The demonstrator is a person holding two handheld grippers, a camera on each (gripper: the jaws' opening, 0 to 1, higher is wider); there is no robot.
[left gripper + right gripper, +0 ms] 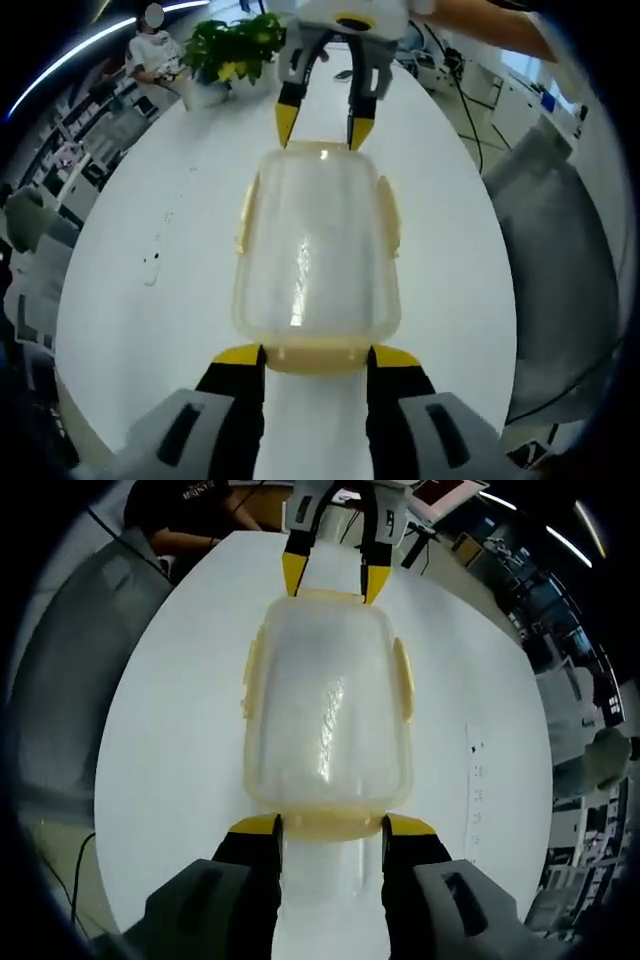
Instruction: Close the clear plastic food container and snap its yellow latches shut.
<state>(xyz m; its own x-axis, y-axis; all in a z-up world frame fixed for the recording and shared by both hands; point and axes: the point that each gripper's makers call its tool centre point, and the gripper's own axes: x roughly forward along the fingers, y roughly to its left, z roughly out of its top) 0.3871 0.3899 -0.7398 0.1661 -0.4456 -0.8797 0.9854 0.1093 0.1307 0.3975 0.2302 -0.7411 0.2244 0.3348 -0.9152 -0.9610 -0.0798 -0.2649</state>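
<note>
Container (318, 250) of clear plastic lies lid-on in the middle of the round white worktop (150, 250), yellow latches (388, 215) flanking its long sides. Left tongs (316, 356) sit at one short end, right tongs (332, 826) at the opposite one, each spread wide with tips just outside an end latch, likely to brace and press it. Bare worktop rings the container; a potted plant (235, 45) stands near the far edge.

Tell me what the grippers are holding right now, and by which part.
Both are at the container, one at each short end. The left gripper and right gripper each have jaws flanking an end latch. Whether they are actually squeezing it cannot be told.
</note>
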